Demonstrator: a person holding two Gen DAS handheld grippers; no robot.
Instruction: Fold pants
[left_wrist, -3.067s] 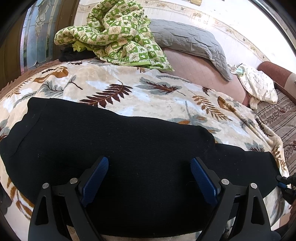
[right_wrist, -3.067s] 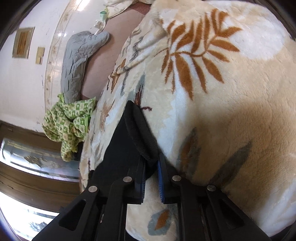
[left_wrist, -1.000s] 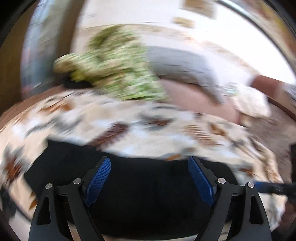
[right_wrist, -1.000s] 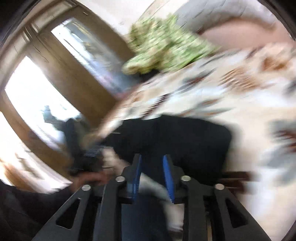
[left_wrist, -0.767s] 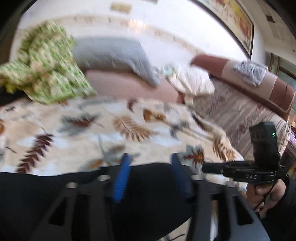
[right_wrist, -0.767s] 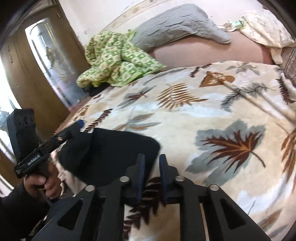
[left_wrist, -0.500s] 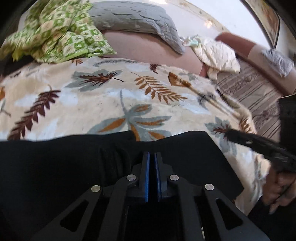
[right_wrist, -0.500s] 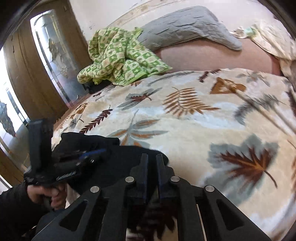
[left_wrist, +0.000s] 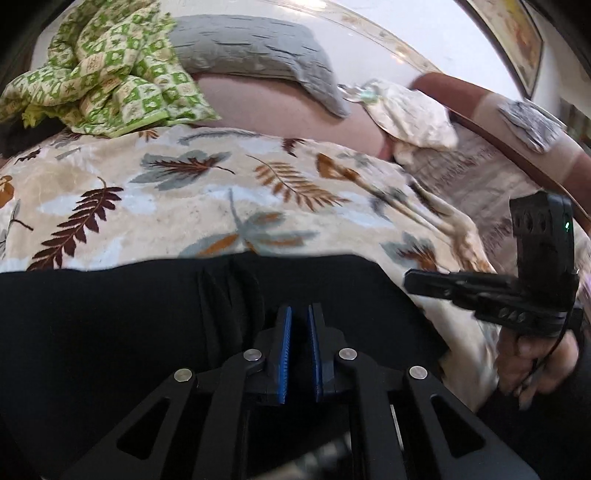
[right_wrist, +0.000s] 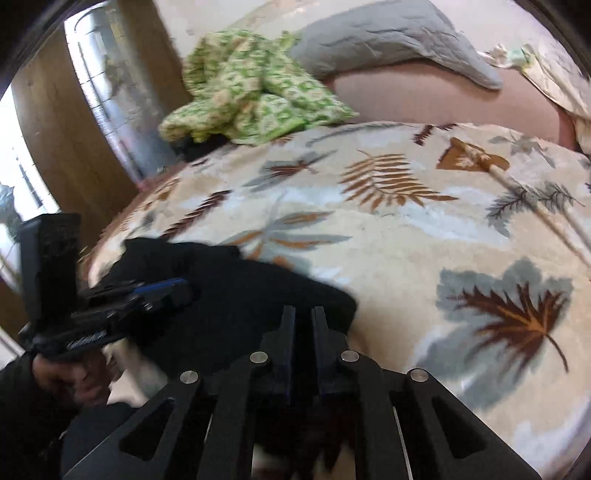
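Black knit pants (left_wrist: 110, 325), judged soft, light and limp; best gripped at near-edge corners. Left claw (left_wrist: 300, 314) nearly closed, pinching cloth apparently. Right claw (right_wrist: 303, 314) likewise; hold uncertain.

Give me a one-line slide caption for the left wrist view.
Left gripper nearly closed over black pants on a leaf-print blanket, right gripper alongside.

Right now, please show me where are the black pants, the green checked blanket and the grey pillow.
black pants (left_wrist: 110, 325), left wrist view, flat left part.
green checked blanket (left_wrist: 107, 66), left wrist view, crumpled middle.
grey pillow (right_wrist: 388, 44), right wrist view, quilted top.
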